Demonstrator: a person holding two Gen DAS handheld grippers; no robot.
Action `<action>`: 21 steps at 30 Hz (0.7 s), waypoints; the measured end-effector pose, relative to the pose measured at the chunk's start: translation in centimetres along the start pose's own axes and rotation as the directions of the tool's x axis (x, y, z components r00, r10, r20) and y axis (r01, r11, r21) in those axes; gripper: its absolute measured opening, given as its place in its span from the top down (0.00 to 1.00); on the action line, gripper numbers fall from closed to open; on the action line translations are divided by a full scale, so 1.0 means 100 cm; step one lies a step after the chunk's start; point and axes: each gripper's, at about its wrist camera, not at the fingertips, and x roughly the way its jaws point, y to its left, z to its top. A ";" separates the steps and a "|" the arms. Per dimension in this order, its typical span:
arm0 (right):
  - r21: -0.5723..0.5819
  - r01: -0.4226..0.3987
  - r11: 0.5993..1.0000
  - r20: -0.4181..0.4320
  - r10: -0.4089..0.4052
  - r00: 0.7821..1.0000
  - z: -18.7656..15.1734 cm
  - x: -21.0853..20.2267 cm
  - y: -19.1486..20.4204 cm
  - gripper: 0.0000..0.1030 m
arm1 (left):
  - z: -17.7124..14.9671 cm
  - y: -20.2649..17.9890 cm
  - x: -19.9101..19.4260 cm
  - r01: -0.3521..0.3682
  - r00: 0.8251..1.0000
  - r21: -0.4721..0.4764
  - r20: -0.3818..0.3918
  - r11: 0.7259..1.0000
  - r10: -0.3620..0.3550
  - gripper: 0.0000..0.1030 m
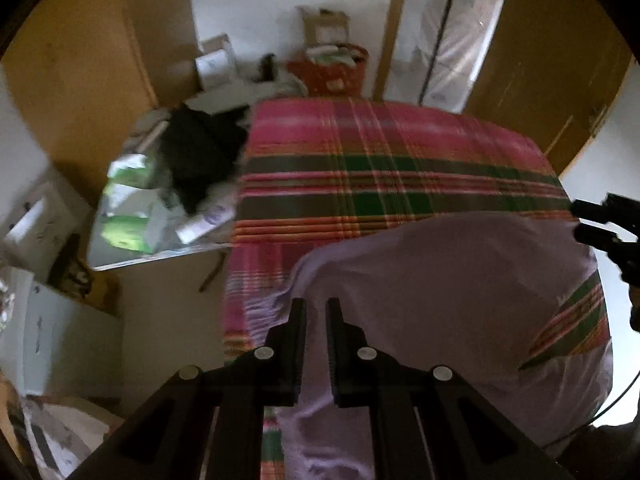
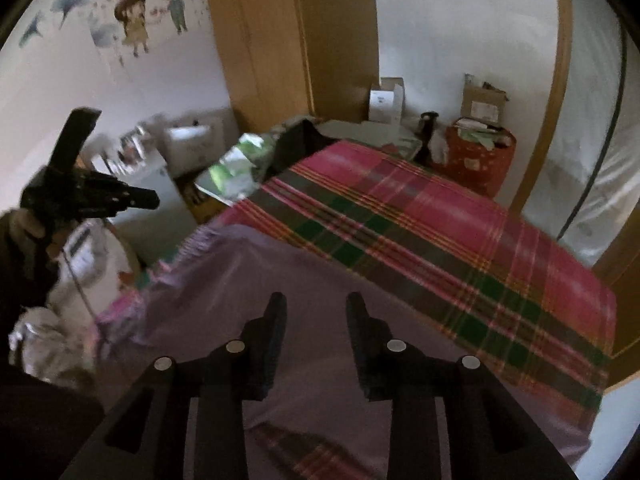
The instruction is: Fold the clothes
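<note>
Left wrist view: the left gripper [image 1: 316,308], fingers slightly parted and holding nothing, hovers over a pale lilac cloth garment [image 1: 440,292] spread on the pink-and-green plaid bedcover [image 1: 380,160]. The right gripper [image 2: 316,304] hangs wide open and empty above the same garment.

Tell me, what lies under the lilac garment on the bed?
Under the lilac garment lies the plaid bed cover; it shows beyond the garment's far edge and through a gap near its right side. Whether anything else lies beneath cannot be seen, since the cloth covers it.

The far half of the plaid bedspread [image 2: 460,232] lies bare — open passage; a cluttered side table [image 1: 160,200] crowds the bed's left edge.
</note>
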 end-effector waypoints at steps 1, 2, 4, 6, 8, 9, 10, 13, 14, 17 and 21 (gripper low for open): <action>-0.018 0.011 1.000 -0.018 -0.012 1.000 0.001 0.013 -0.001 0.66 | 0.003 0.000 0.012 -0.003 1.000 0.017 -0.005 1.000 0.003 0.91; -0.032 0.024 0.999 -0.032 -0.025 0.999 0.002 0.025 -0.002 0.66 | 0.005 0.001 0.021 -0.016 1.000 0.031 -0.007 0.999 0.016 0.91; -0.060 0.025 0.998 -0.049 -0.028 0.998 0.004 0.049 -0.005 0.66 | 0.010 0.003 0.039 -0.030 0.999 0.059 -0.015 0.998 0.031 0.91; -0.084 0.020 0.996 -0.066 -0.025 0.997 0.007 0.069 -0.008 0.66 | 0.015 0.007 0.059 -0.023 0.999 0.073 -0.040 0.997 0.026 0.91; -0.101 0.017 0.995 -0.080 -0.025 0.996 0.009 0.087 -0.011 0.66 | 0.018 0.010 0.075 -0.008 0.998 0.085 -0.066 0.996 0.014 0.91; -0.110 0.010 0.994 -0.089 -0.020 0.996 0.011 0.094 -0.012 0.66 | 0.019 0.010 0.082 -0.003 0.997 0.094 -0.076 0.996 0.010 0.91; -0.121 0.003 0.993 -0.101 -0.015 0.995 0.012 0.103 -0.014 0.66 | 0.019 0.009 0.088 0.002 0.996 0.113 -0.086 0.994 0.008 0.90; -0.148 0.008 0.989 -0.137 -0.029 0.990 0.013 0.128 -0.020 0.66 | 0.020 0.006 0.104 0.034 0.994 0.151 -0.104 0.988 -0.018 0.90; -0.150 0.009 0.989 -0.148 -0.031 0.988 0.013 0.135 -0.023 0.66 | 0.021 0.005 0.108 0.049 0.994 0.154 -0.109 0.987 -0.032 0.90; -0.129 -0.032 0.991 -0.183 0.008 0.983 0.012 0.152 -0.035 0.46 | 0.023 0.005 0.119 0.057 0.993 0.173 -0.114 0.983 -0.037 0.88; -0.135 -0.042 0.990 -0.190 0.015 0.982 0.011 0.163 -0.040 0.42 | 0.027 0.003 0.130 0.057 0.992 0.205 -0.123 0.977 -0.032 0.86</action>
